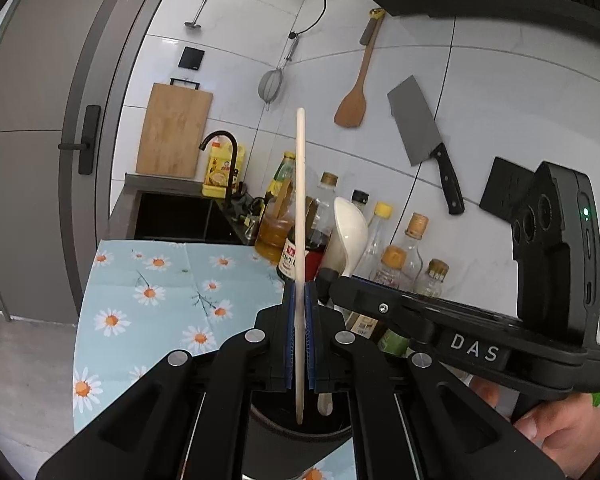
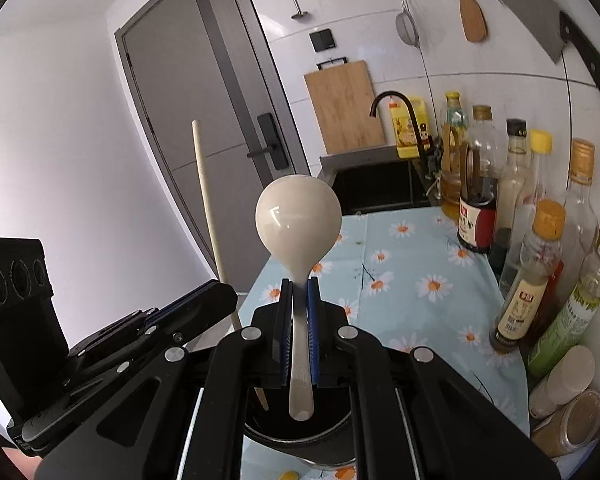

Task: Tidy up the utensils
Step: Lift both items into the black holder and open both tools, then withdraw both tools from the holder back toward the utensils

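My left gripper (image 1: 300,292) is shut on a long pale wooden utensil (image 1: 300,184), seen edge-on and held upright. Its lower end dips into a dark round holder (image 1: 296,436) just below the jaws. My right gripper (image 2: 300,284) is shut on the handle of a white ceramic spoon (image 2: 298,216), bowl upward, with the handle's end hanging over the holder (image 2: 332,446). The two grippers are side by side. In the left wrist view the right gripper (image 1: 328,280) and the spoon (image 1: 348,232) are on the right. The right wrist view has the left gripper (image 2: 216,296) and wooden utensil (image 2: 206,200) on the left.
A daisy-print cloth (image 2: 416,264) covers the counter. Oil and sauce bottles (image 2: 540,268) line the wall side, with small jars (image 2: 572,408) nearer. Behind lie a black sink (image 1: 172,216) with faucet (image 1: 224,160), a cutting board (image 1: 174,132), a hung cleaver (image 1: 424,136), spatula (image 1: 354,100) and strainer (image 1: 271,86), and a grey door (image 2: 204,80).
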Motion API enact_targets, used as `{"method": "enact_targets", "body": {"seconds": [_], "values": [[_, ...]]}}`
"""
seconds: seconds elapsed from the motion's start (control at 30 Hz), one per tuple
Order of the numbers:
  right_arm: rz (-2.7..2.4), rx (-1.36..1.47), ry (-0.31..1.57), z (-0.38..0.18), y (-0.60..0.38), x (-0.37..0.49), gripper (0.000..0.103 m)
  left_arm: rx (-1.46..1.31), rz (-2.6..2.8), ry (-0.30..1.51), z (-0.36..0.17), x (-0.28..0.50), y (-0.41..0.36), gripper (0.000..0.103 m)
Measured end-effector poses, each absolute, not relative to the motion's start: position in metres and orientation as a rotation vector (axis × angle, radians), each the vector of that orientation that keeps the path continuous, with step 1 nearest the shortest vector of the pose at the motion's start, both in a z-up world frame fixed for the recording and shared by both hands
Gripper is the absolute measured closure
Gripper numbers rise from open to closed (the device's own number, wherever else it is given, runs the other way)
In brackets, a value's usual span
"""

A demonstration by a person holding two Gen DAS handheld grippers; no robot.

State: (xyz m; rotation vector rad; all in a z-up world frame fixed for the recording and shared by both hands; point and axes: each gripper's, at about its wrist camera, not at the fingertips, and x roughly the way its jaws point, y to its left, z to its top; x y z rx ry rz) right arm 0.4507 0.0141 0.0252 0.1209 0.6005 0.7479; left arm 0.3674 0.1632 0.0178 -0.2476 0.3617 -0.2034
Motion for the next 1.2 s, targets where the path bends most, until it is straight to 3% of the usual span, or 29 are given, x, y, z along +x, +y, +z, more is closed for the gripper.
{"method": "enact_targets", "body": {"seconds": [0.07, 0.13, 0.63, 0.67, 0.77, 1.2], "values": [[0.738, 0.126, 0.611, 0.022, 0.013, 0.450, 0.092, -0.249, -0.209, 0.371, 0.015, 0.367, 0.163, 0.099], [0.732, 0.145, 0.630, 0.021, 0.010, 0.450, 0.067, -0.246, -0.222, 0.400, 0.013, 0.367, 0.162, 0.098], [0.674, 0.206, 0.598, 0.041, -0.026, 0.429, 0.066, -0.218, -0.222, 0.459, 0.027, 0.341, 0.152, 0.098], [0.672, 0.205, 0.599, 0.042, -0.028, 0.426, 0.066, -0.218, -0.222, 0.466, 0.028, 0.337, 0.151, 0.097], [0.671, 0.180, 0.599, 0.046, -0.036, 0.414, 0.066, -0.232, -0.213, 0.490, 0.031, 0.328, 0.150, 0.081], [0.747, -0.072, 0.646, 0.036, -0.054, 0.359, 0.066, -0.265, -0.198, 0.592, 0.018, 0.274, 0.148, 0.080]]}}
